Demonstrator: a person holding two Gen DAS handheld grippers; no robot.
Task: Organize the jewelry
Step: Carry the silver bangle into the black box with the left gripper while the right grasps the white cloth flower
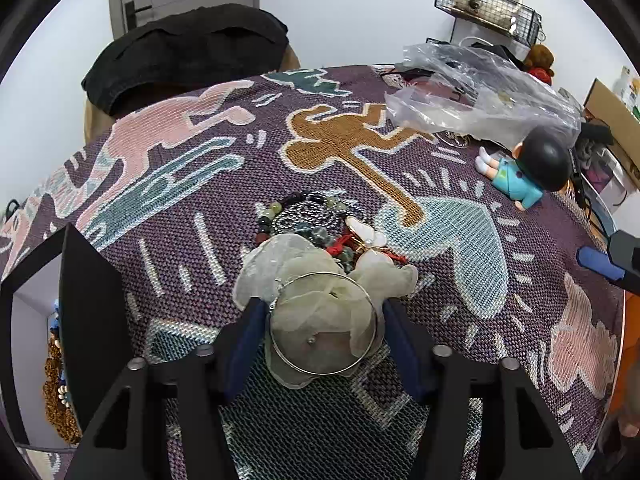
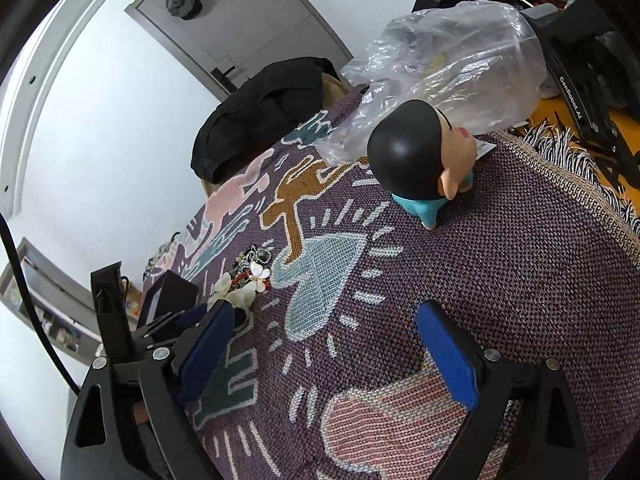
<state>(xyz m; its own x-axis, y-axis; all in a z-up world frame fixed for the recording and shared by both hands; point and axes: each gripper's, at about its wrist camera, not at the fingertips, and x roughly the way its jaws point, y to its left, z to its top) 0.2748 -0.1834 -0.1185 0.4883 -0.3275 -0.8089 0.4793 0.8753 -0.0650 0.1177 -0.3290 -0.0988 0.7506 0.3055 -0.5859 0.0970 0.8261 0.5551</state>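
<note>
The left gripper (image 1: 324, 312) has its fingers (image 1: 250, 320) set partly apart, one on each side of a silver bangle (image 1: 323, 322) that carries pale sheer fabric flowers (image 1: 288, 264); the blue pads sit right against the ring's left and right edges, so it looks pinched between them, though how firmly they press is hard to make out; the ring's near edge overlaps the fabric and the woven cloth (image 1: 460, 320) on the table beneath. Just ahead of these fingers lies the jewelry pile (image 1: 316, 220): dark and green beads, a silver chain, red cord and a white butterfly piece (image 1: 368, 240), tangled so single items cannot be separated. To the left of the fingers stands a black box (image 1: 86, 304), cut off by the frame edge; beaded strands show beside it only in part.

The right gripper (image 2: 340, 356) has its fingers (image 2: 450, 360) spread wide with nothing between them, above bare cloth; far ahead of them stands a doll (image 2: 416, 160), with a crumpled plastic bag (image 2: 452, 68) behind it.
</note>
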